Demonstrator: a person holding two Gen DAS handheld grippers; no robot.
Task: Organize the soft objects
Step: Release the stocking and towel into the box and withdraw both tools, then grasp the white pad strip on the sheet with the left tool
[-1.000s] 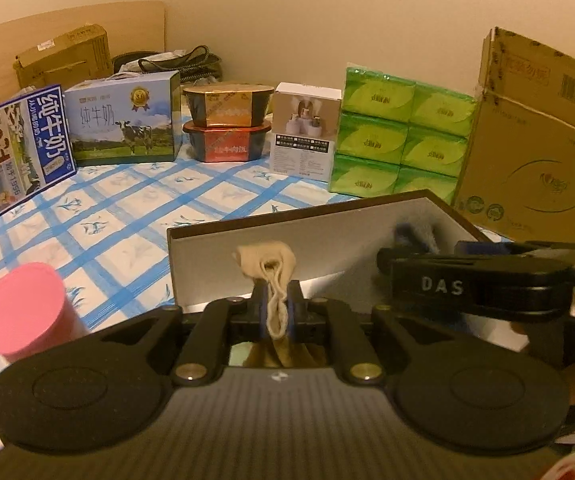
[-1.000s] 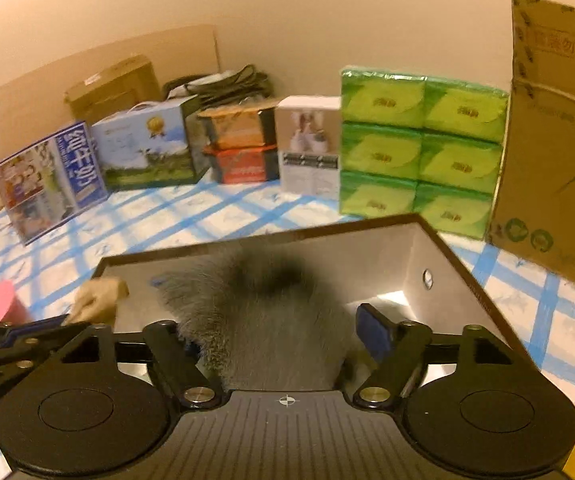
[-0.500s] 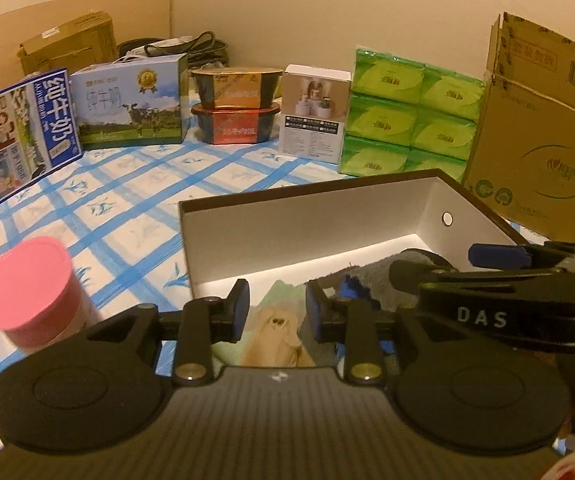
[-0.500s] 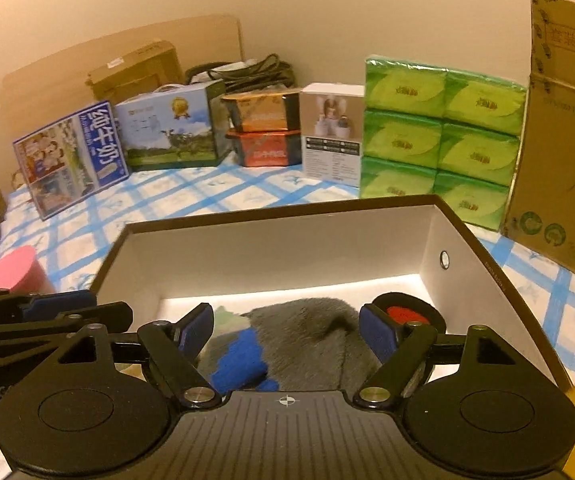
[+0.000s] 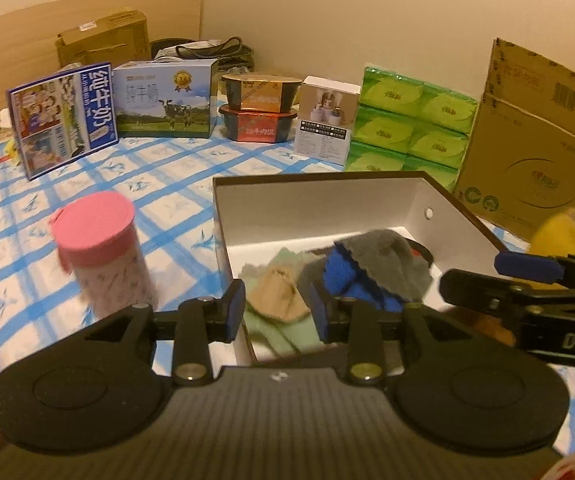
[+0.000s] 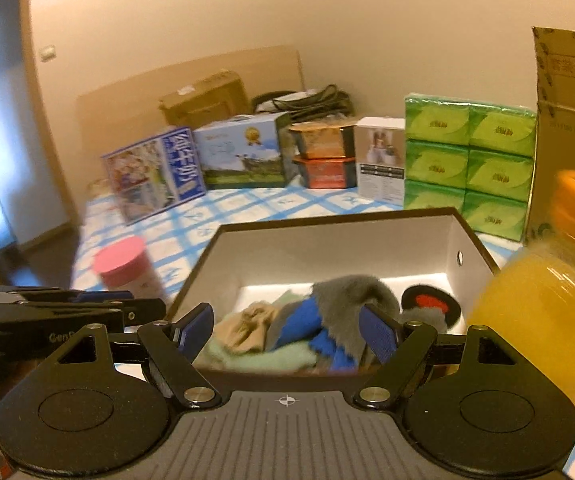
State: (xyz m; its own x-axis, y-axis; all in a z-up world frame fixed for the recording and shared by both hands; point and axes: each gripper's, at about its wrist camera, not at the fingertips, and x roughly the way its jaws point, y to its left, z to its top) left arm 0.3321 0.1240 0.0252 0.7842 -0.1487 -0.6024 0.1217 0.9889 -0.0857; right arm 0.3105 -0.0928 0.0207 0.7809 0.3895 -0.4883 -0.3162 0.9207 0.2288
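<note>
Grey fleece, a blue piece, a tan sock and pale green cloth lie heaped in the shoebox, just ahead of and below both tools. Left tool and right tool both hover with fingers spread wide, holding nothing. Tan sock sits nearer the left tool, grey fleece nearer the right; no loose soft item shows outside the box, so sorting looks nearly done.

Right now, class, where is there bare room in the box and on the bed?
Free: the box floor along its far wall, and the checked sheet between the cartons and pink-lidded jar. Crowded: the box's near half, heaped with cloths.
</note>
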